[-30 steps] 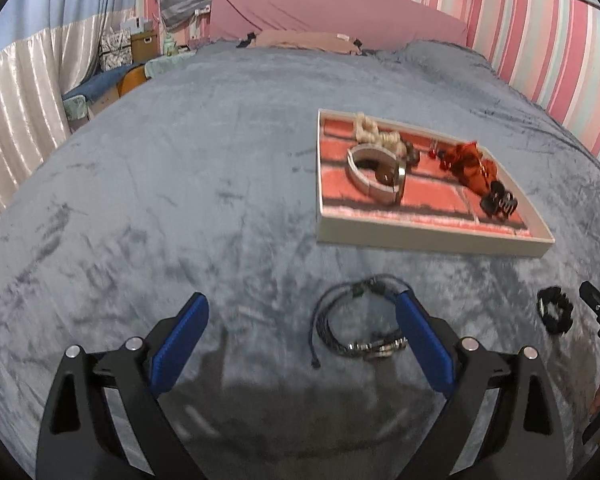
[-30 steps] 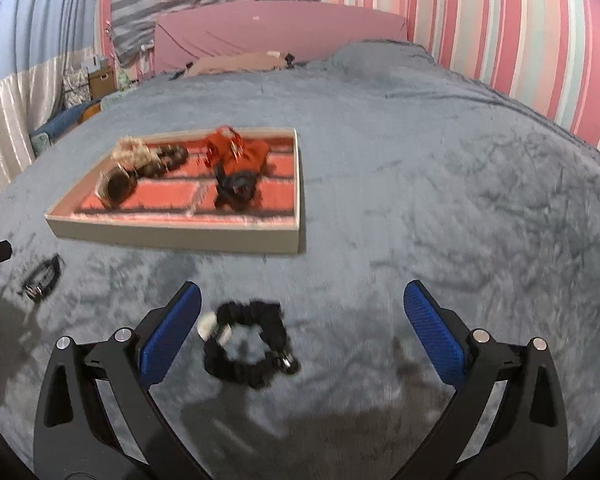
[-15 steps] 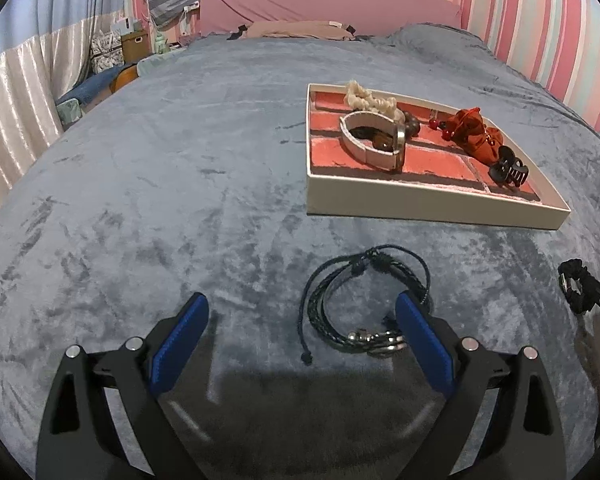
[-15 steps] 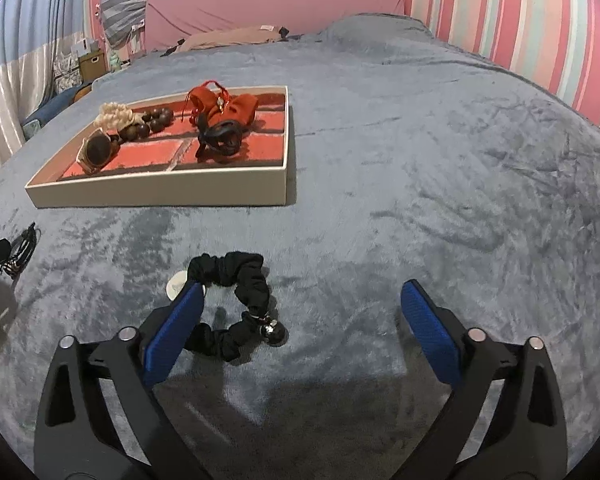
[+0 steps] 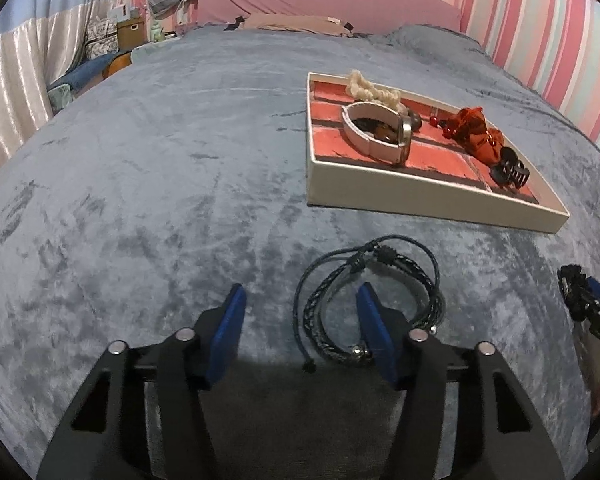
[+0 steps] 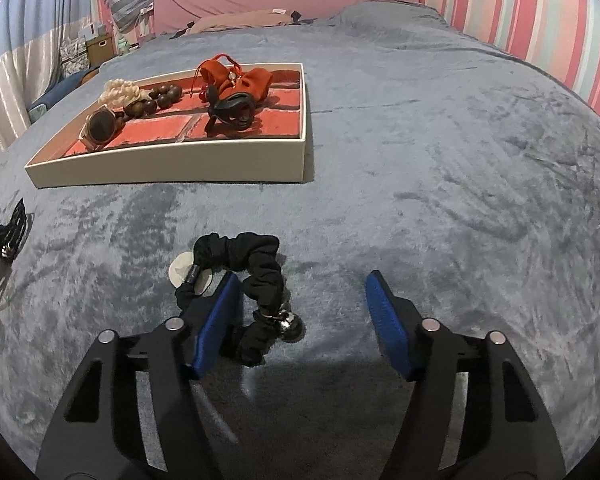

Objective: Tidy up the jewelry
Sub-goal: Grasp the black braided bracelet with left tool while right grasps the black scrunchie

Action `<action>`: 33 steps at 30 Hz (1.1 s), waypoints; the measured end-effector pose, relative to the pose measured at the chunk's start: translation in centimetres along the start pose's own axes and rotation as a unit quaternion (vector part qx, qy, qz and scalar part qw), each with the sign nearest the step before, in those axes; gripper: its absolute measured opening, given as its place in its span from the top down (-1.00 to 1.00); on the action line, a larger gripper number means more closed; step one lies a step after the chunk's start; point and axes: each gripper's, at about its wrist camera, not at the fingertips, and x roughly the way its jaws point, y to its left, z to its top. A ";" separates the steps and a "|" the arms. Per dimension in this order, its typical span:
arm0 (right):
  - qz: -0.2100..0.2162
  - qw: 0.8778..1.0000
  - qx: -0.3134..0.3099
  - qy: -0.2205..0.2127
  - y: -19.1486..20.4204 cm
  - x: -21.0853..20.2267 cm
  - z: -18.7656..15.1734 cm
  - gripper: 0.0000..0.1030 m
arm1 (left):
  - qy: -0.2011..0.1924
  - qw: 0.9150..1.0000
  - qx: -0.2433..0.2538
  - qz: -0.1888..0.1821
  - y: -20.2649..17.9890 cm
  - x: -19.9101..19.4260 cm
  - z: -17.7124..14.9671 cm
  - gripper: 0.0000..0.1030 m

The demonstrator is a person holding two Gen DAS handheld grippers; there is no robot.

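**Both tongs set over loose pieces, neither grasp made**

Grey velvet bedspread [image 5: 148, 184] carries everything, with pink striped walls behind.

Nearest the left tongs [image 5: 300, 322] lies a braided black cord bracelet [image 5: 370, 300], flat on the bed, with a metal clasp at its near side. The left tongs stand apart; their right finger sits inside the bracelet's loop, and the left finger rests on bare fabric at the bracelet's 9 o'clock. So the near-left run of cord lies between the pads, not yet pinched.

In the right wrist view a black scrunchie [image 6: 256, 276] with a small metal bead lies on the bed, partly over a white disc [image 6: 180, 270]. The right tongs [image 6: 304, 316] are also apart: the left finger lies inside the scrunchie's ring, the right finger well clear at its 3 o'clock, so the ring's right-hand side sits in the gap.

At 12 to 1 o'clock beyond the bracelet sits the cream-walled jewelry tray [image 5: 420, 196] with red compartments, already holding a watch [image 5: 380, 132], a cream braided band [image 5: 370, 88], wooden beads [image 6: 156, 100], a red fabric bow [image 5: 474, 130] and a black claw clip [image 5: 510, 170].

The step in hand looks like grasping these two loose pieces. Next, each pair likely needs to close on the strand between its pads, lift clear of the plush, and carry to a free tray compartment; thin cord may slip if pinched shallowly.
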 end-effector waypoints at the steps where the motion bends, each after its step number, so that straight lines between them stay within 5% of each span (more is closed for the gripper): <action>1: 0.002 1.000 -0.001 0.000 0.1 0.0 0.0 -0.11 | -0.001 1.000 -0.002 0.000 0.1 -0.1 0.0 0.00; 6: 0.017 1.000 -0.004 -0.003 0.4 -0.2 -0.1 0.44 | -0.007 1.000 -0.014 0.000 0.7 -0.4 -0.2 0.22; 8: 0.019 1.000 -0.002 -0.003 0.3 -0.3 -0.1 0.62 | -0.009 1.000 -0.013 -0.007 0.7 -0.5 -0.2 0.52; 9: 0.020 1.000 0.000 -0.004 0.3 -0.3 -0.1 0.63 | -0.004 1.000 -0.008 -0.018 0.6 -0.4 -0.3 0.71; 33: 0.039 0.999 0.019 -0.028 -0.2 -1.9 -0.1 0.72 | -0.054 0.998 0.013 -0.031 -0.4 -3.0 -0.4 0.83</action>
